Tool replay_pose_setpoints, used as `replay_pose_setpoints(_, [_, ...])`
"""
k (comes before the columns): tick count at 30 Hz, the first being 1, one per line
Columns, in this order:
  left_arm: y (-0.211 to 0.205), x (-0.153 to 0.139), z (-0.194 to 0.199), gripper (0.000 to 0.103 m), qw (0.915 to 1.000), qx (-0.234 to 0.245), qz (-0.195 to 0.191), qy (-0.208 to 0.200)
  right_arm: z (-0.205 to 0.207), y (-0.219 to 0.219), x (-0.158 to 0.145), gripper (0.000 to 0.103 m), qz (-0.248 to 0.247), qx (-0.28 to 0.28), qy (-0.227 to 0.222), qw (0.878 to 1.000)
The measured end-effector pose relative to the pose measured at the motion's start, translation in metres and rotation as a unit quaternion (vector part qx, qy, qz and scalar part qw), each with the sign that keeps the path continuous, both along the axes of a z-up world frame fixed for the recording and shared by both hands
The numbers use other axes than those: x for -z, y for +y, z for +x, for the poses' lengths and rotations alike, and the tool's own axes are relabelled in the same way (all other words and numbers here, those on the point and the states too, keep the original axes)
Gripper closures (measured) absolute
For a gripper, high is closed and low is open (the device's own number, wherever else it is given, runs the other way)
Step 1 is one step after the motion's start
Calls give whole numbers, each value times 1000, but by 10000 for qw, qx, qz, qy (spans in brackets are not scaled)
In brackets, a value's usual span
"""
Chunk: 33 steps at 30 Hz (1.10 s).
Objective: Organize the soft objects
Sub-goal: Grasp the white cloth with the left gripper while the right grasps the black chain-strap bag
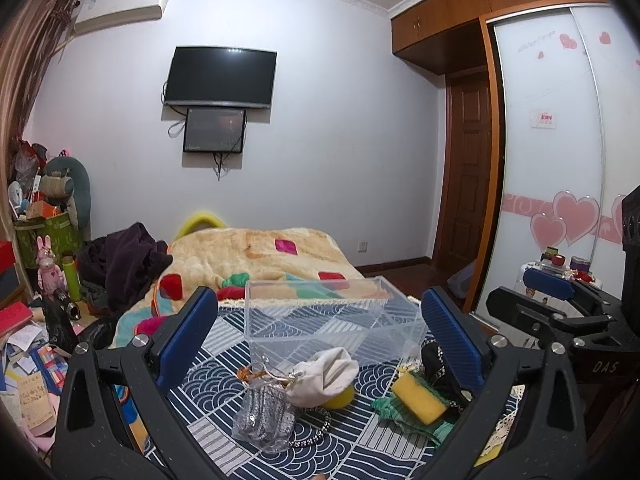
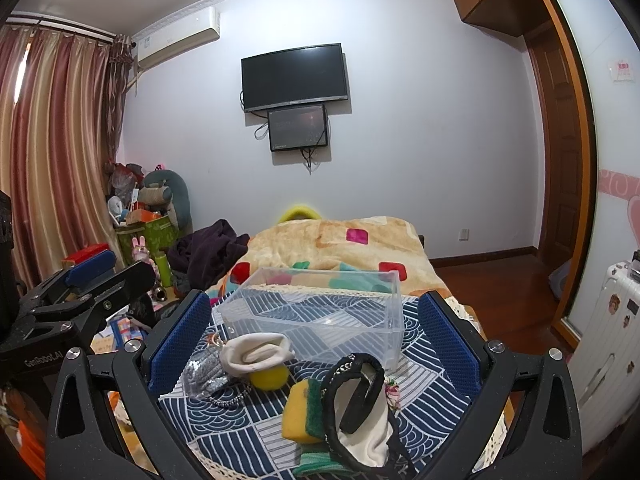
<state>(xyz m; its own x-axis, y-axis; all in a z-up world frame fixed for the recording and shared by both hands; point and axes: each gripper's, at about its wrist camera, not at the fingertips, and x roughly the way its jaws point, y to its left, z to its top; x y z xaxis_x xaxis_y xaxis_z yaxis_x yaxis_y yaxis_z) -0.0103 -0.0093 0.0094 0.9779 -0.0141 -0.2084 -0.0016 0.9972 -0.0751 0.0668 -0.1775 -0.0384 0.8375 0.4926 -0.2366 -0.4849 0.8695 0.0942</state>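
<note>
A clear plastic box [image 1: 324, 320] [image 2: 320, 312] stands empty on a blue patterned cloth [image 1: 224, 384] [image 2: 256, 420]. In front of it lie a white pouch [image 1: 324, 376] [image 2: 256, 354] over a yellow ball [image 1: 340, 400] [image 2: 269, 378], a silver mesh bag [image 1: 266, 412] [image 2: 204, 374], a yellow-green sponge [image 1: 418, 396] [image 2: 302, 410], a black-trimmed white item [image 2: 360, 408] and a green cloth [image 1: 408, 416]. My left gripper [image 1: 320, 344] is open above them. My right gripper [image 2: 316, 344] is open too, and shows at the right of the left wrist view [image 1: 548, 284].
The cloth covers the near end of a bed with a beige patterned blanket [image 1: 256, 256] [image 2: 340, 248]. Clutter and a green bin [image 1: 44, 236] stand left. A wardrobe [image 1: 560, 160] and a white suitcase [image 2: 612, 340] are on the right.
</note>
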Motion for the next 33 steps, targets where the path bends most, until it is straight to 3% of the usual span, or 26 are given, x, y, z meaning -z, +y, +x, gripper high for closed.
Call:
replay_pose_setpoints(8, [6, 34, 34, 0, 9975, 93, -133, 690, 26, -6, 23, 0, -91, 103, 440, 9989])
replay_pose_setpoints(14, [5, 61, 54, 1, 9949, 154, -191, 975, 45, -15, 43, 0, 17, 170, 908, 9957])
replay_pose_setpoints(18, [1, 77, 71, 18, 9906, 310, -263, 1310, 52, -19, 57, 1, 26, 174, 1199, 9926])
replay_pose_setpoints(26, [-4, 107, 89, 29, 9849, 289, -186, 1699, 63, -12, 77, 17, -65, -122, 1687, 9856])
replay_pose_setpoints(33, [2, 118, 93, 55, 9816, 301, -287, 1861, 75, -8, 89, 56, -81, -227, 1974, 9800])
